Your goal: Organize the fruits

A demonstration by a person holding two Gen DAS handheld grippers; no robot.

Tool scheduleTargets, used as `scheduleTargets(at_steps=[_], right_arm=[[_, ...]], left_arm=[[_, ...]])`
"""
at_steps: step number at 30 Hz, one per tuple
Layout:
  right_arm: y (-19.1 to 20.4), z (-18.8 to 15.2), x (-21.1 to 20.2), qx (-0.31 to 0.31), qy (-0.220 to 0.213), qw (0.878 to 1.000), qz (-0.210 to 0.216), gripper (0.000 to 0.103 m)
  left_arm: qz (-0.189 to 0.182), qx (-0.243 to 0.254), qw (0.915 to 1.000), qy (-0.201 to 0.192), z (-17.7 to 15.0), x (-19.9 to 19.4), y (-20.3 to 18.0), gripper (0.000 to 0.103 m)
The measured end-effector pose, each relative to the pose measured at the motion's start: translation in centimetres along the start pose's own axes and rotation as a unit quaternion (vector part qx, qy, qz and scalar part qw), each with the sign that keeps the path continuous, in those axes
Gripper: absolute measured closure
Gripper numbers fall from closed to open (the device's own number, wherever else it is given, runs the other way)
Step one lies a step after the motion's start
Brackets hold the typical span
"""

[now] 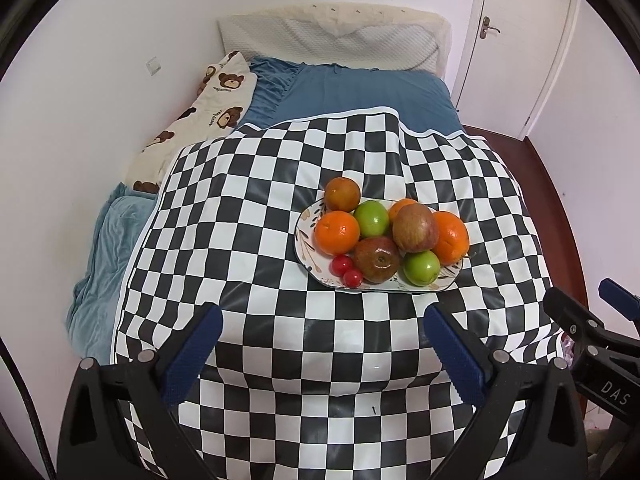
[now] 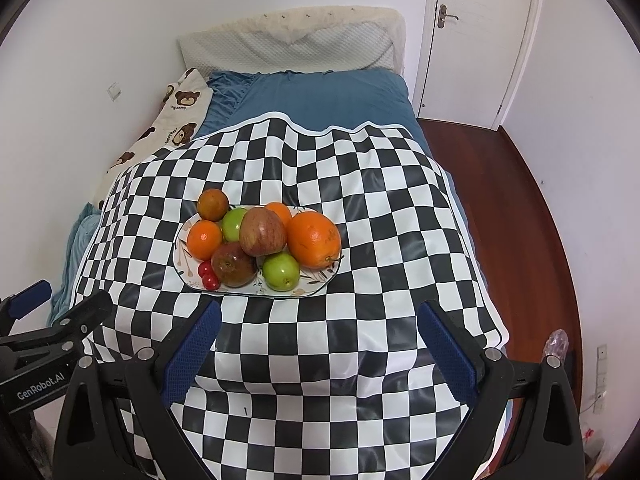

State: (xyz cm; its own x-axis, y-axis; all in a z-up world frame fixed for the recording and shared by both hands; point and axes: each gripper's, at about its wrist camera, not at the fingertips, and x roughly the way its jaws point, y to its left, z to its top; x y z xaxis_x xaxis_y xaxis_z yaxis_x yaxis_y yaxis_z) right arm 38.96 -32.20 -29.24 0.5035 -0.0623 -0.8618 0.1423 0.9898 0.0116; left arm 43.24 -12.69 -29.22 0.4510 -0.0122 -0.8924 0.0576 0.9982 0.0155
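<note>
You hold both claws above a bed draped in a black-and-white checkered cloth, and neither grasps anything. Your left claw is released, its blue-padded fingers spread wide; your right claw is spread the same way.

The fruit sits heaped on an oval patterned plate. From your left claw the plate lies ahead and slightly right; from your right claw, ahead and slightly left. So it rests roughly between the two, reachable by either.

The pile is crowded: a red-green apple rides on top, touching a large orange beside it. A green apple and a dark red apple lie on the side nearest you, with two small red cherries at the plate's near left edge.

The wide spread likely prepares for a round fruit. The top apple looks the freest to lift; taking lower fruit could set the heap rolling.
</note>
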Motion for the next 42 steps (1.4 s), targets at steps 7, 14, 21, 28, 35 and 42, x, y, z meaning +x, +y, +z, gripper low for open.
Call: scheduleTargets(at_steps=[7, 14, 21, 28, 35, 42], right_arm=[[-0.2, -0.14, 0.2, 0.005, 0.002, 1.0, 0.001, 0.002], [-0.24, -0.17, 0.16, 0.006, 0.001, 1.0, 0.0, 0.002], [-0.31, -0.14, 0.07, 0.009, 0.0, 1.0, 0.0, 0.002], [-0.33, -0.17, 0.03, 0.01, -0.001, 1.0, -0.001, 0.002], [-0.06, -0.07, -0.09, 0.009, -0.003, 1.0, 0.0, 0.002], [0.01, -0.14, -0.28, 0.01, -0.003, 1.0, -0.001, 0.002]], left_arm=[[0.002, -0.001, 1.0, -0.003, 0.0, -0.11, 0.09, 0.0], [0.002, -0.004, 1.0, -0.007, 0.13, -0.5, 0.19, 0.0], [0.002, -0.004, 1.0, -0.008, 0.22, -0.75, 0.21, 0.0], [0.002, -0.004, 1.0, -0.006, 0.27, -0.93, 0.2, 0.0], [0.001, -0.004, 1.0, -0.008, 0.26, -0.95, 0.13, 0.0], [0.0, -0.004, 1.0, -0.008, 0.24, -1.0, 0.18, 0.0]])
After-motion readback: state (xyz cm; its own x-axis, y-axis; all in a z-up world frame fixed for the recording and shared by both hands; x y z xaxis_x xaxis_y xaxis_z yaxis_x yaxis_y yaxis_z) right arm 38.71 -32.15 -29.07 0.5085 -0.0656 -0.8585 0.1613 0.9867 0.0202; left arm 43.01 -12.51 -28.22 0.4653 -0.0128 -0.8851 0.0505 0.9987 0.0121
